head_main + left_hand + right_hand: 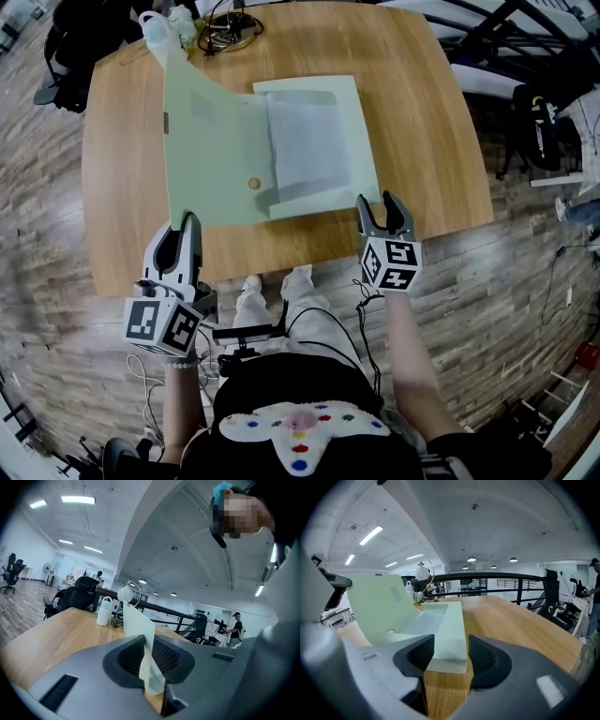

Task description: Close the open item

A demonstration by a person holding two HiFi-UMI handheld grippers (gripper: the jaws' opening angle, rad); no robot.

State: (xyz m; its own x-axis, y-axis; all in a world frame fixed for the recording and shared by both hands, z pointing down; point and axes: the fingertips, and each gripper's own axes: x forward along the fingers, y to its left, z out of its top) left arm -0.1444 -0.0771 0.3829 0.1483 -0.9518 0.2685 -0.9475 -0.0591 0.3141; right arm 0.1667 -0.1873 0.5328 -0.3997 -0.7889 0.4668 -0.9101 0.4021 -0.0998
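Note:
A pale green snap folder lies open on the wooden table, white sheets in its pocket. Its cover is raised at the left, tilted up, with a round snap near its inner edge. My left gripper is shut on the cover's near corner; in the left gripper view the thin cover runs edge-on between the pads. My right gripper stands open at the folder's near right corner. In the right gripper view that corner lies between the jaws, untouched, and the lifted cover leans at the left.
A white bottle and a tangle of cables sit at the table's far edge. Black office chairs stand beyond the far left corner. A railing runs behind the table. The table's near edge lies just ahead of both grippers.

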